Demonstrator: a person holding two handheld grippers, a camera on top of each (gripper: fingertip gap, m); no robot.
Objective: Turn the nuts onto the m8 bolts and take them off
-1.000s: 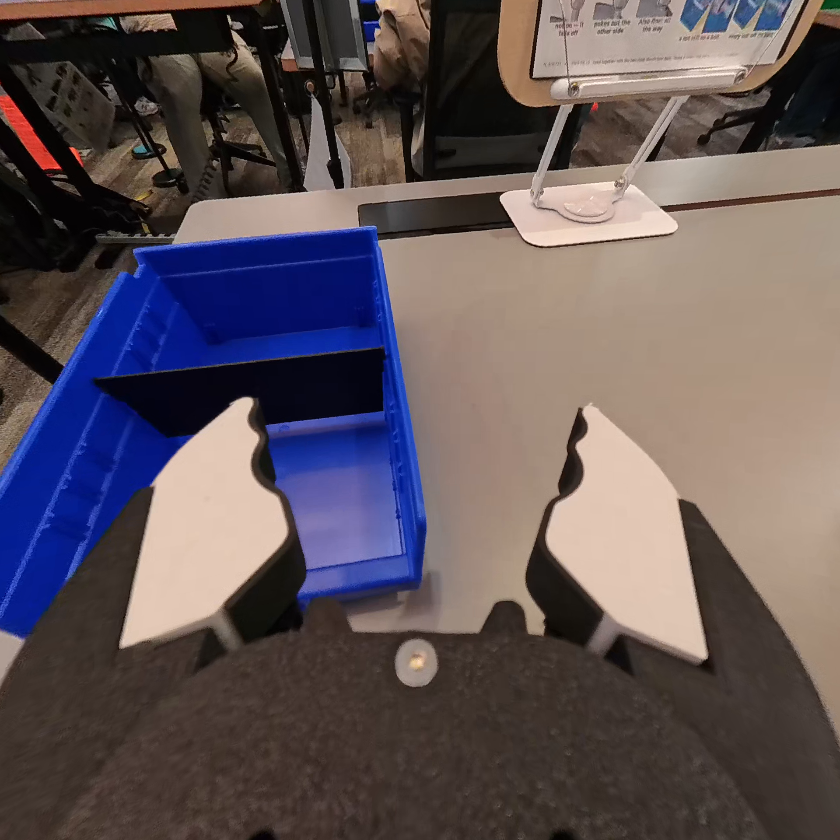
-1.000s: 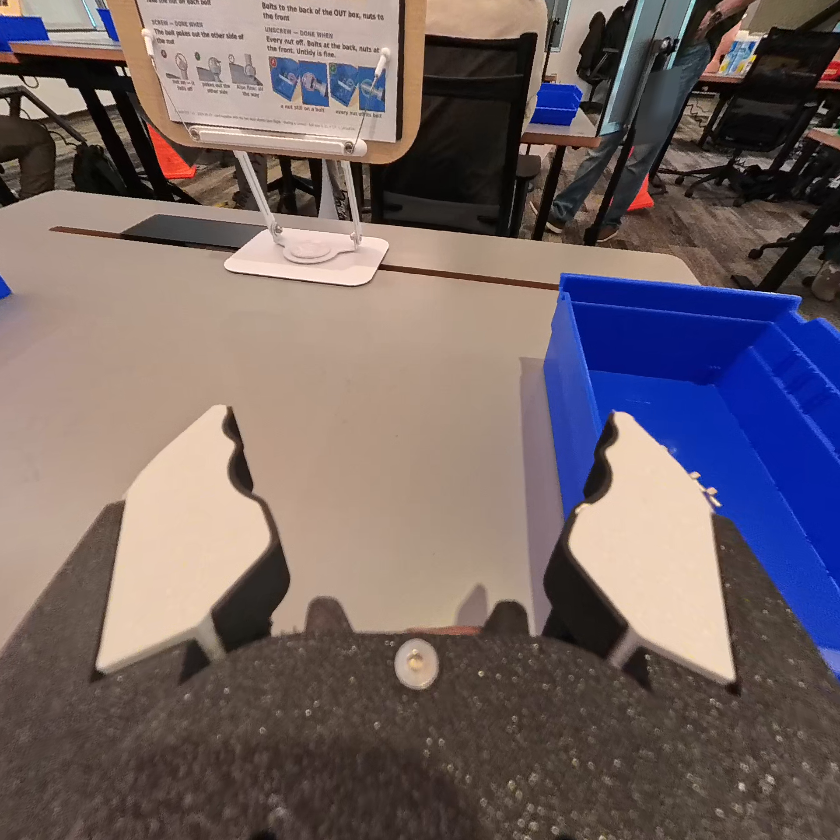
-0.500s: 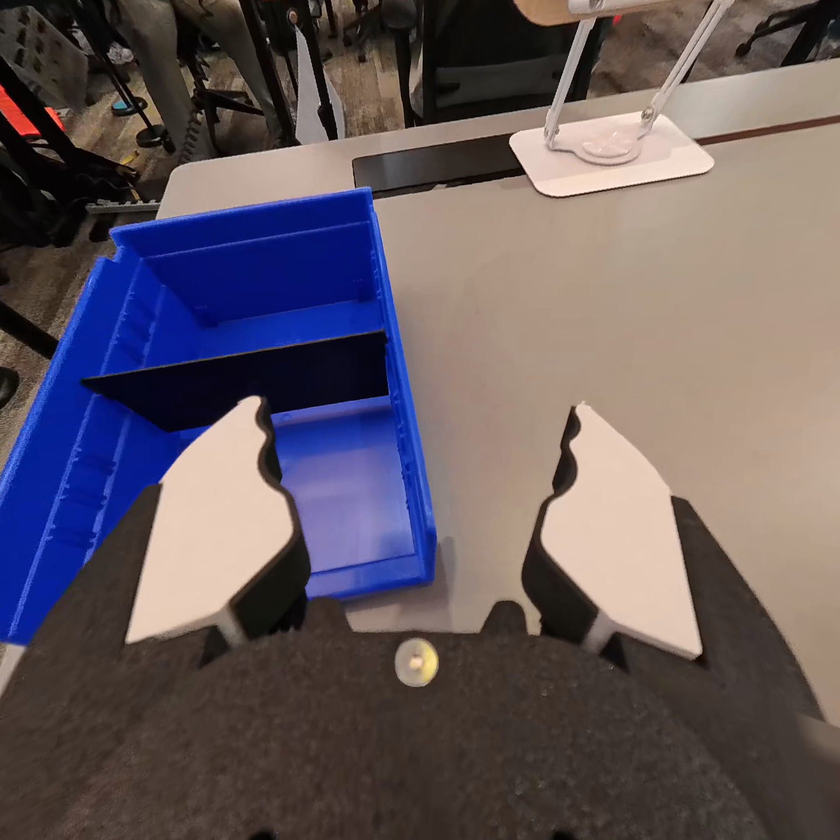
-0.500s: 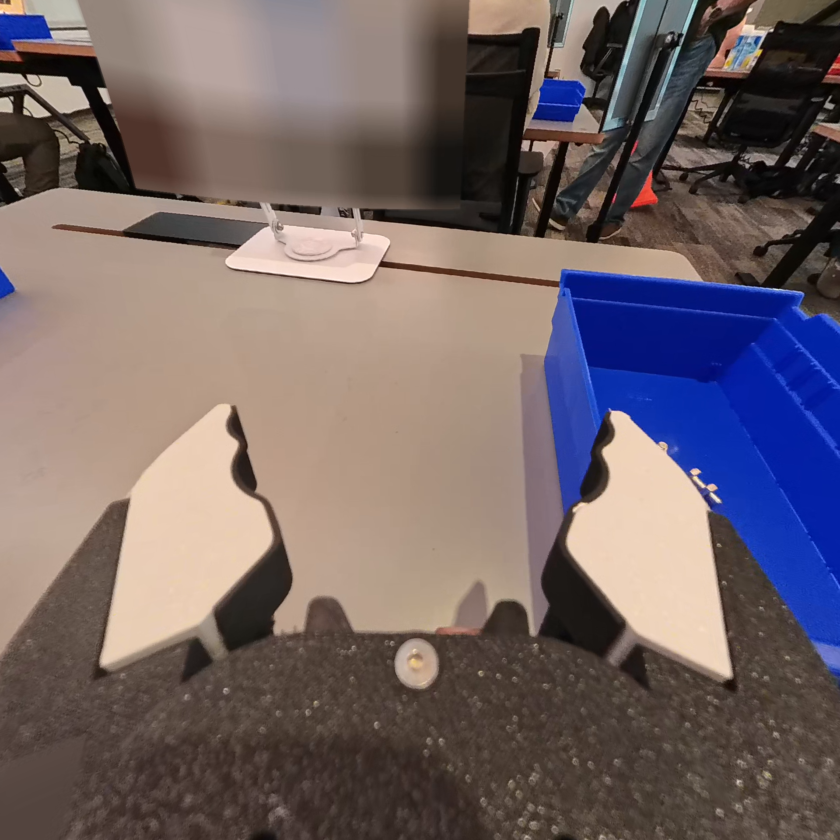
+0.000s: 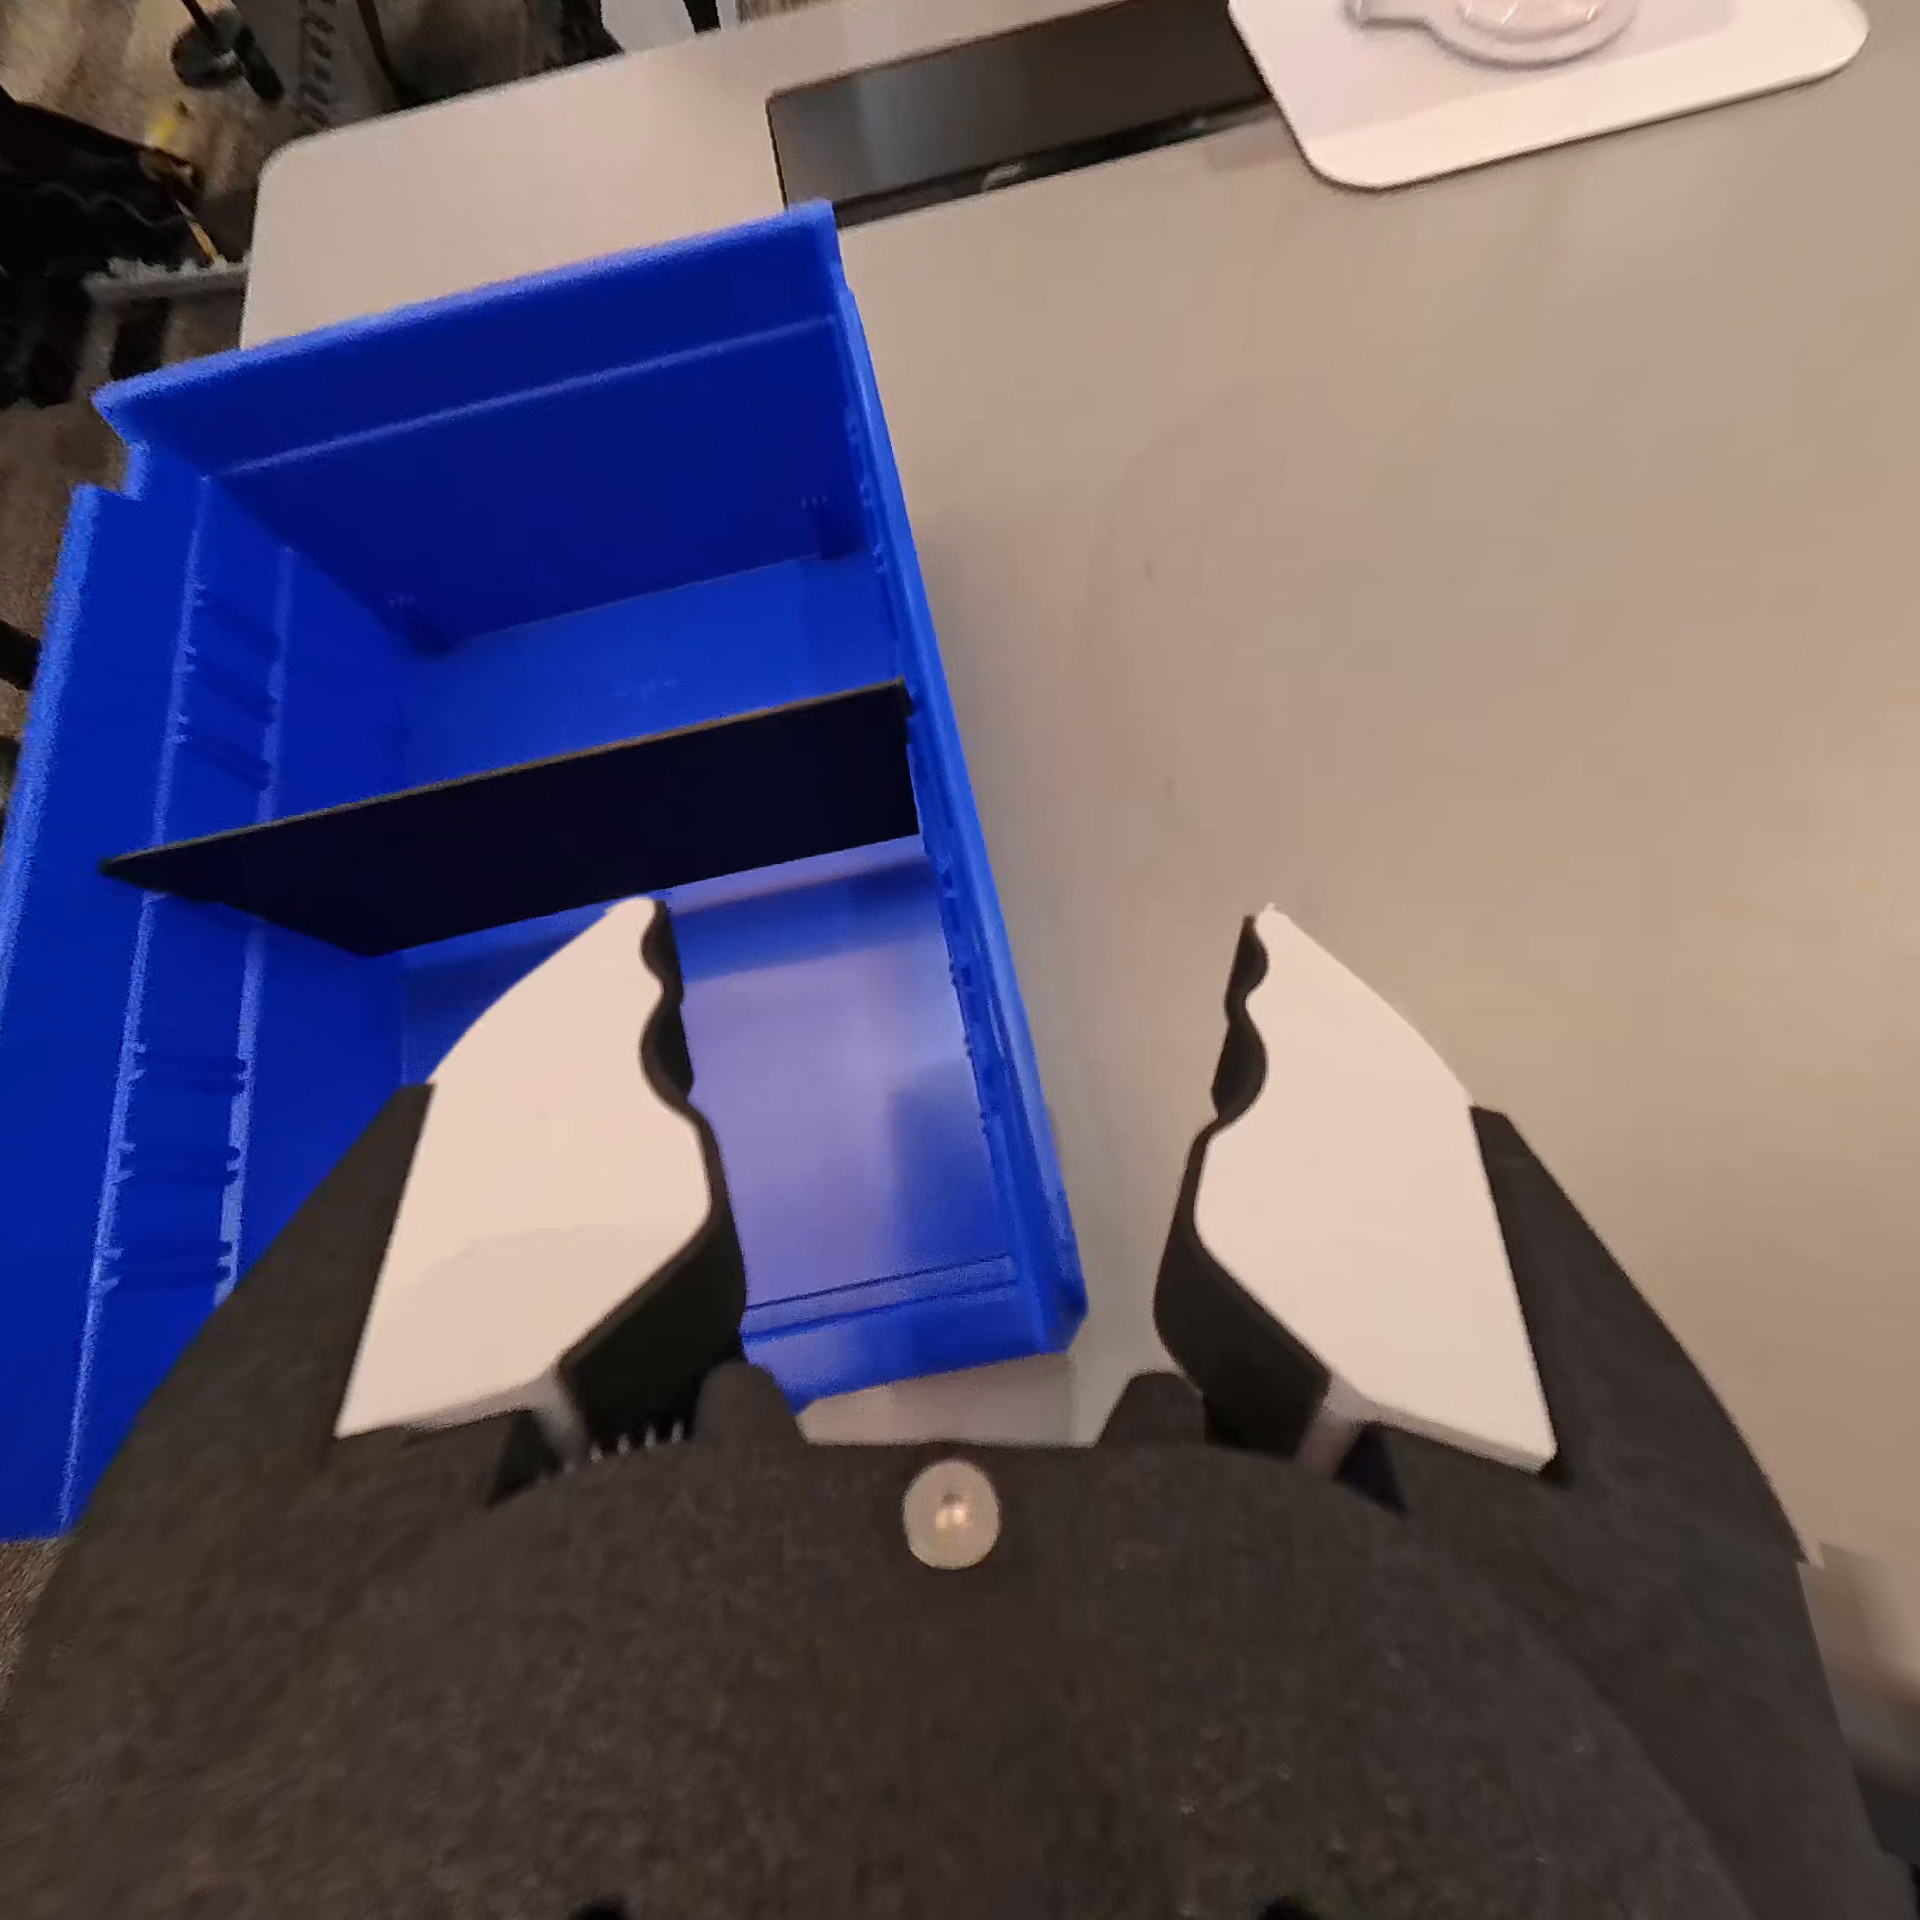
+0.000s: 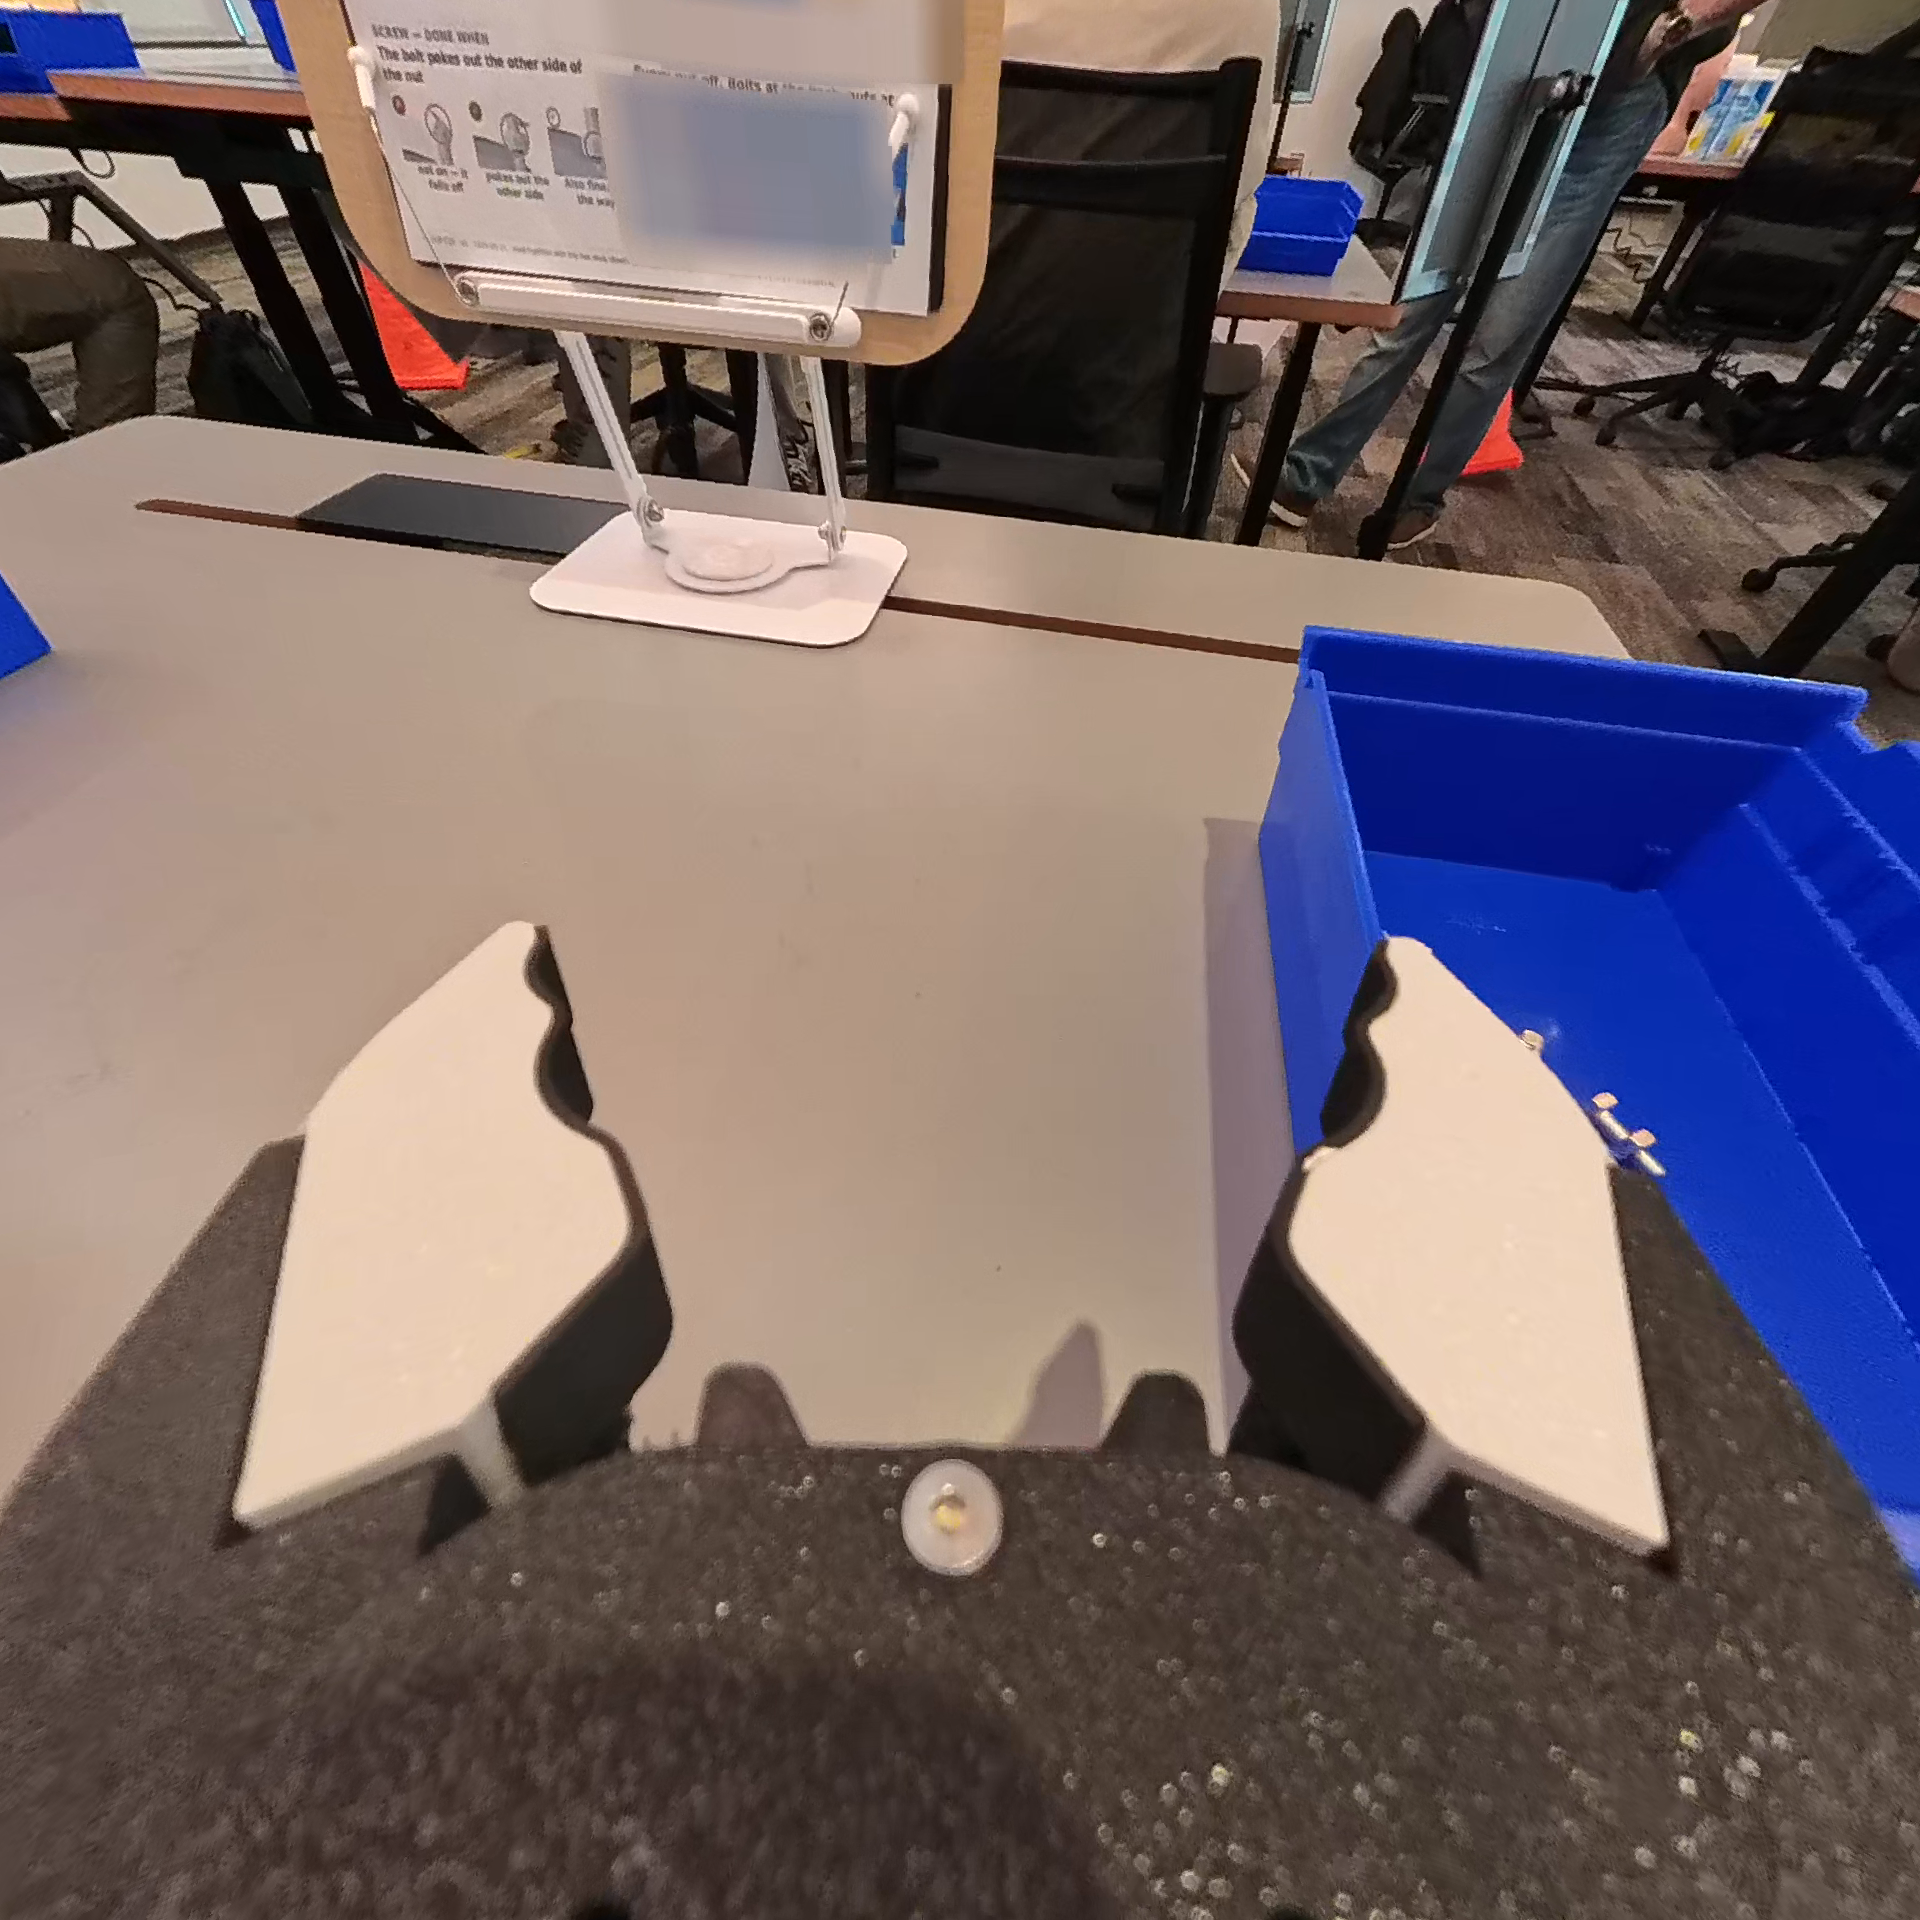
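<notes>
My left gripper (image 5: 951,925) is open and empty, tilted down over the near right corner of a blue bin (image 5: 935,790). That bin has a black divider (image 5: 540,821) across its middle, and both visible compartments look empty. My right gripper (image 6: 961,940) is open and empty above the grey table (image 6: 831,831). Its right finger overlaps the left wall of a second blue bin (image 6: 1320,935). Small silver bolts with nuts (image 6: 1621,1127) lie on that bin's floor, partly hidden behind the finger.
A white stand (image 6: 727,582) holding an instruction board (image 6: 644,177) sits at the table's far middle; its base also shows in the left wrist view (image 5: 1558,83). A black inlay (image 5: 1018,114) runs along the back. Chairs, desks and people stand beyond the table.
The left gripper has tilted down and moved forward over the divided bin, so the stand slid to the top edge. The right gripper has barely moved. Both stay open.
</notes>
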